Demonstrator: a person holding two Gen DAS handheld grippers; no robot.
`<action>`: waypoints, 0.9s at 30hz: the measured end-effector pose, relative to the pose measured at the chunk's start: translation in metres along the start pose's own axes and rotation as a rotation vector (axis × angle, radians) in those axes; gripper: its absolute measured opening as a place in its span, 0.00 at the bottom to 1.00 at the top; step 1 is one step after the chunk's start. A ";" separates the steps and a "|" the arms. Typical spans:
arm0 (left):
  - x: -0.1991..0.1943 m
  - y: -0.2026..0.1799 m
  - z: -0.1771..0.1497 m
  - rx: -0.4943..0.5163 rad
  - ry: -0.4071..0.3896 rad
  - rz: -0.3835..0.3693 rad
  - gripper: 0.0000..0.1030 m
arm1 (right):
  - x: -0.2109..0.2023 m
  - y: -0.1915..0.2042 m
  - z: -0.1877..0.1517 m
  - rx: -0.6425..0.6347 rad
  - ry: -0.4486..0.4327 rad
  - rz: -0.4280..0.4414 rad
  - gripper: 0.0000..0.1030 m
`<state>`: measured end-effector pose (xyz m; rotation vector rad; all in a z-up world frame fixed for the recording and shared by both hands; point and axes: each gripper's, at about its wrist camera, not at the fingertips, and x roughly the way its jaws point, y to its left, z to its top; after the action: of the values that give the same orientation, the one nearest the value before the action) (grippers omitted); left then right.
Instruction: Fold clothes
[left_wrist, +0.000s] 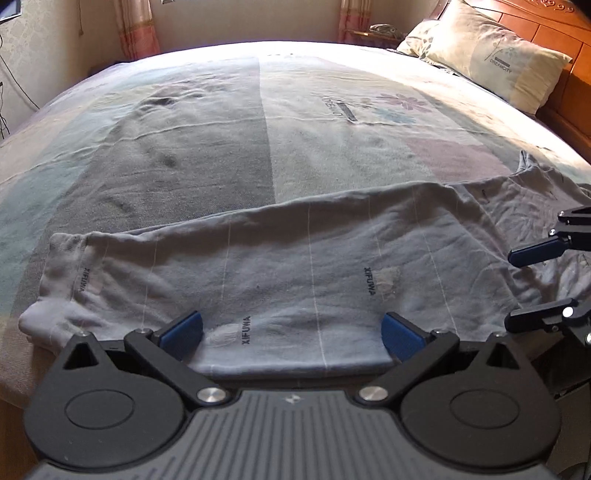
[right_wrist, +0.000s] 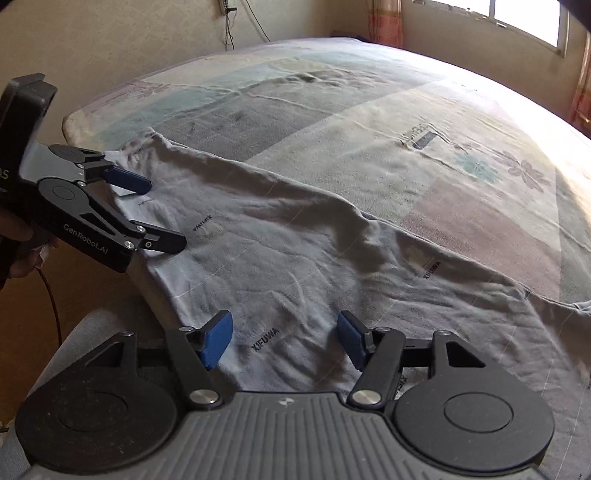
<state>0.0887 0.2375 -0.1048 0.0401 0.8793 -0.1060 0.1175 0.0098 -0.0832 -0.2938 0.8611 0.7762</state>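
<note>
A wide bed covered by a faded patchwork sheet (left_wrist: 207, 155) of grey, pale green, cream and mauve blocks fills both views. Two cream pillows (left_wrist: 491, 55) lie against an orange wooden headboard (left_wrist: 561, 40) at the far right corner in the left wrist view.

Along the near edge of the bed lies a long light grey garment (left_wrist: 332, 266), folded lengthwise into a narrow band, with thin white lines and small dark "XIFUWA" lettering on it. One end has ribbed cuffs at the left; the other end is rumpled and wider at the right. Its near edge hangs slightly over the side of the mattress.

The left gripper (left_wrist: 291, 338), black with blue pads, hovers over the near edge of the garment towards the cuffed end, jaws spread wide and holding nothing. The right gripper (right_wrist: 284, 341), of the same make, sits over the wider end, jaws also parted with only cloth showing between them, nothing pinched. Each gripper appears at the edge of the other's view.
</note>
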 end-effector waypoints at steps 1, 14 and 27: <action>-0.004 0.000 0.001 0.023 -0.012 0.004 0.99 | -0.004 -0.002 0.000 -0.005 -0.006 0.015 0.68; 0.003 0.033 0.006 -0.023 0.010 0.039 1.00 | 0.030 -0.077 0.045 0.264 -0.127 0.053 0.58; 0.029 0.047 0.034 -0.019 -0.048 0.001 0.99 | -0.016 -0.060 0.022 0.130 -0.113 -0.100 0.68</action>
<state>0.1386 0.2797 -0.1056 0.0196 0.8322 -0.0975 0.1664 -0.0282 -0.0614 -0.1744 0.7806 0.6344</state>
